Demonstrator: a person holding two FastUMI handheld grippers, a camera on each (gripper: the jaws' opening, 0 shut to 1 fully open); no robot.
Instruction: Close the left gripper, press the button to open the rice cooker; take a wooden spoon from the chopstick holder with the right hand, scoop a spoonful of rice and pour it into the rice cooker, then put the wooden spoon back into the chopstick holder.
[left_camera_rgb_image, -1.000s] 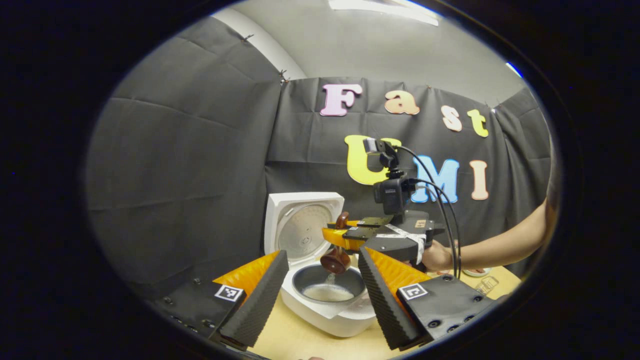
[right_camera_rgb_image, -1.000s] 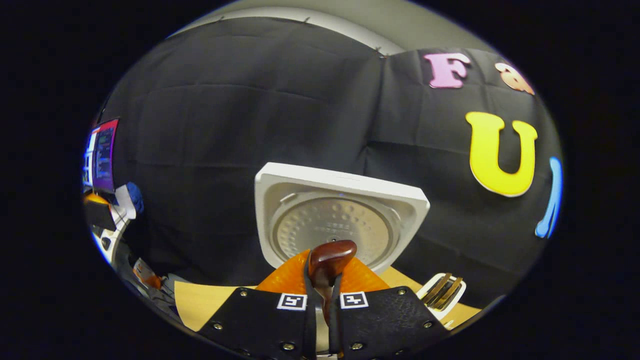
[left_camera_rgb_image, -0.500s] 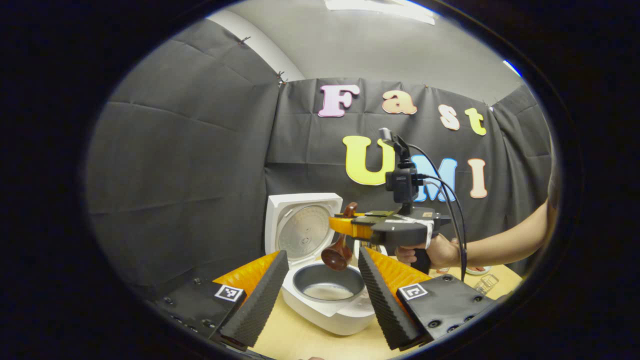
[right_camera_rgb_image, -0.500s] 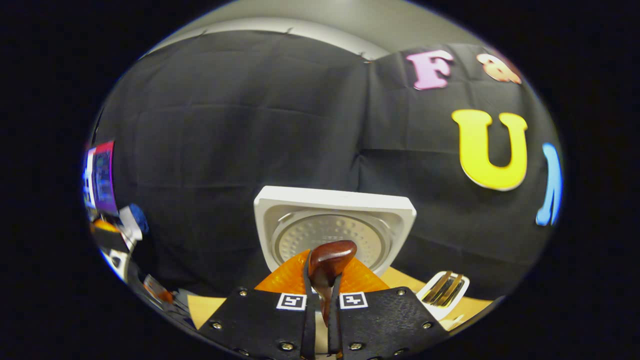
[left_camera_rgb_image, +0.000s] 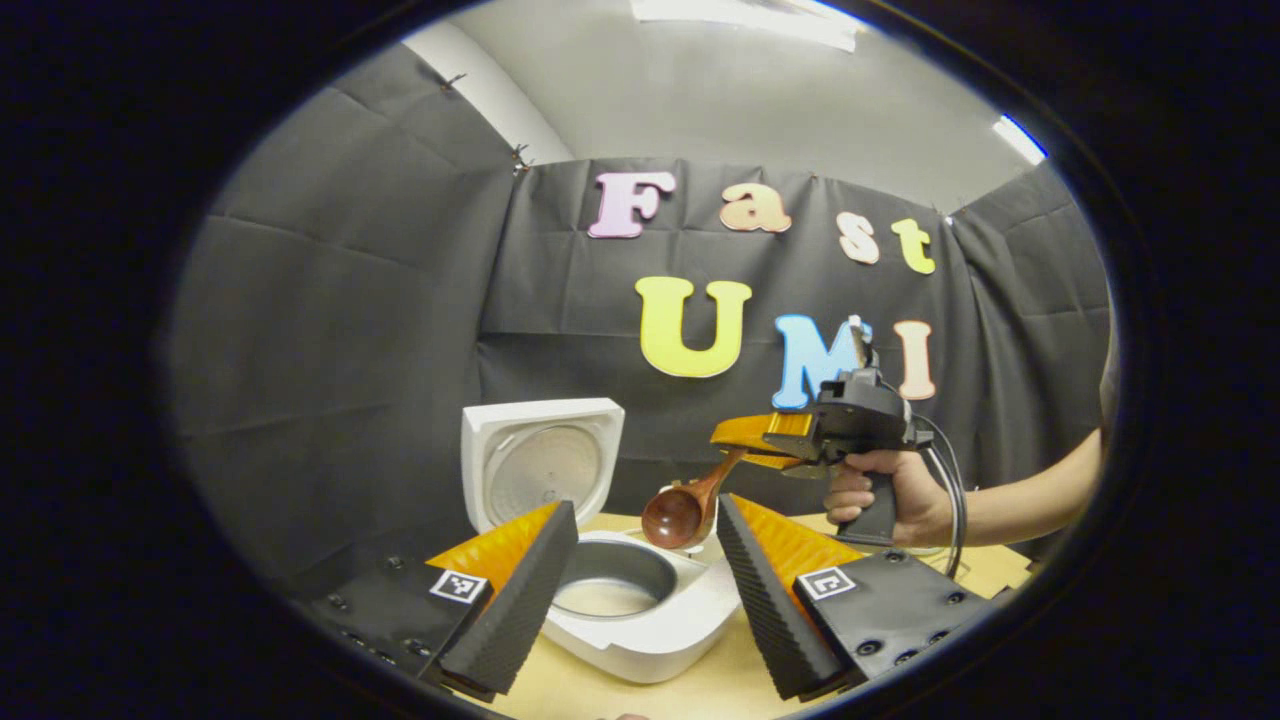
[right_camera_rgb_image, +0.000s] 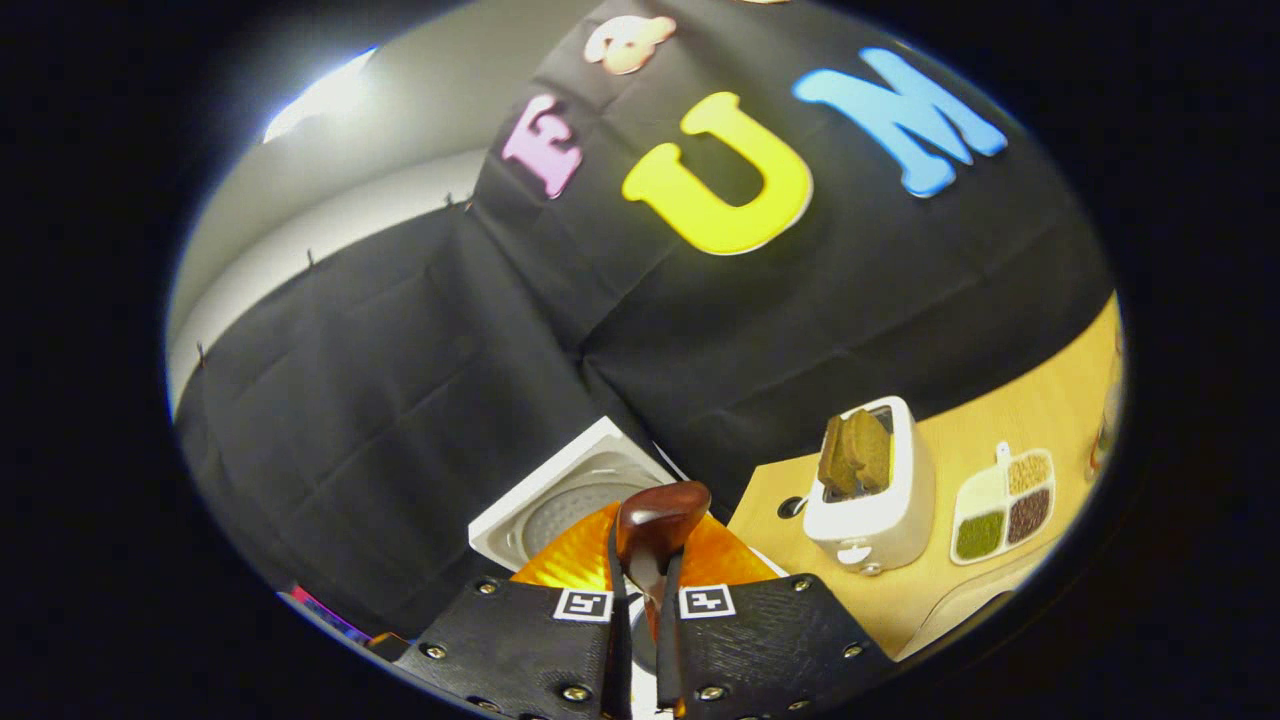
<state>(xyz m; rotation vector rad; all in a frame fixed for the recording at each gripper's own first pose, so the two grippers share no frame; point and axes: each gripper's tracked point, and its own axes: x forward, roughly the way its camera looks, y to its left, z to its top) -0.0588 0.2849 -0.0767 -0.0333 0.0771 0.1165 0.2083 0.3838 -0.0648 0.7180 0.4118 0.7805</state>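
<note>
— Left gripper view: a second ago we had the wooden spoon (left_camera_rgb_image: 688, 508) tipped over the pot with rice running out of it. Now the right gripper (left_camera_rgb_image: 745, 437) has swung away to the right of our own left fingers (left_camera_rgb_image: 520, 590), and the spoon hangs bowl-down past the rim of the rice cooker (left_camera_rgb_image: 640, 625)

— So the pour is over?

— We judge so. White rice lies in the pot, the lid (left_camera_rgb_image: 540, 462) stands open behind it, and nothing falls from the spoon any more

— And the right gripper view?

— It has rolled and turned. The cooker lid, square ahead of the fingers half a second ago, now sits low and to their left, while a white holder (right_camera_rgb_image: 872, 490) with brown utensils standing in it has come up ahead and to the right on the tabletop (right_camera_rgb_image: 1020, 420), with a divided grain dish (right_camera_rgb_image: 1003, 505) just beyond it

— Are the fingers holding?

— The right ones stay pinched narrow on the spoon handle (right_camera_rgb_image: 655, 520), which pokes up between them. Our left gripper (left_camera_rgb_image: 640, 570) hangs idle before the cooker, fingers spread wide, gripping nothing

— What remains?

— Carrying the spoon to that holder, which we take for the chopstick holder, and dropping it back in
</note>
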